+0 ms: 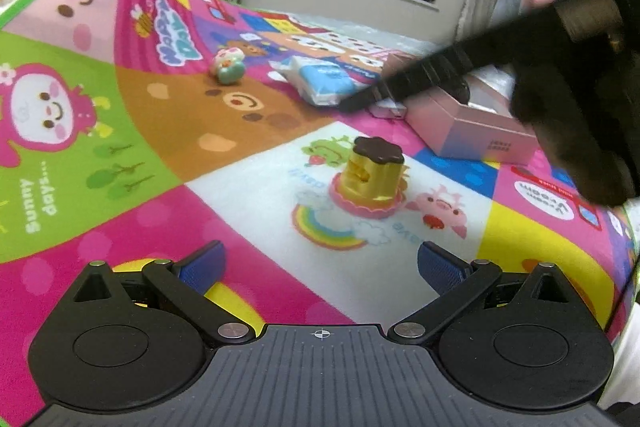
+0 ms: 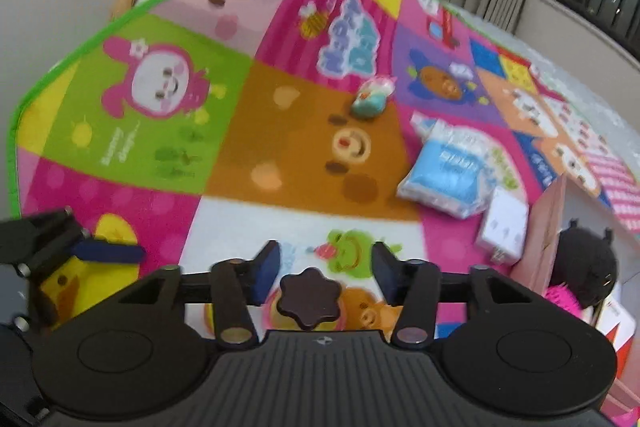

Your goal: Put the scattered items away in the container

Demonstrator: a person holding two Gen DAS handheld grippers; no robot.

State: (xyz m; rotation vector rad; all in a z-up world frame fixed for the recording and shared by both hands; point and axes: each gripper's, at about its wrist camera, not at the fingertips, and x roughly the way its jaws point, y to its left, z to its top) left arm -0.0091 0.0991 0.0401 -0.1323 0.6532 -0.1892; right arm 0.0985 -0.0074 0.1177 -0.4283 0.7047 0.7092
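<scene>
Between pudding toy [image 1: 370, 179] and mat edge [image 2: 80, 43], open mat; pink box [image 1: 476, 131] close right.

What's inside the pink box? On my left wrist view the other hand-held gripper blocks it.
Observer: The right wrist view shows a black fuzzy item and a pink spiky thing inside the pink box.
Operator: Is the right hand-held gripper gripping anything? It's a blur here.
Observer: No. Its pads stand apart; the pudding toy shows between them, and neither pad presses on it.
Operator: And the white block half hidden by the box?
Observer: From the right wrist its whole top face shows. It lies on the mat outside the box, beside the wall, with the tissue pack right against it.
</scene>
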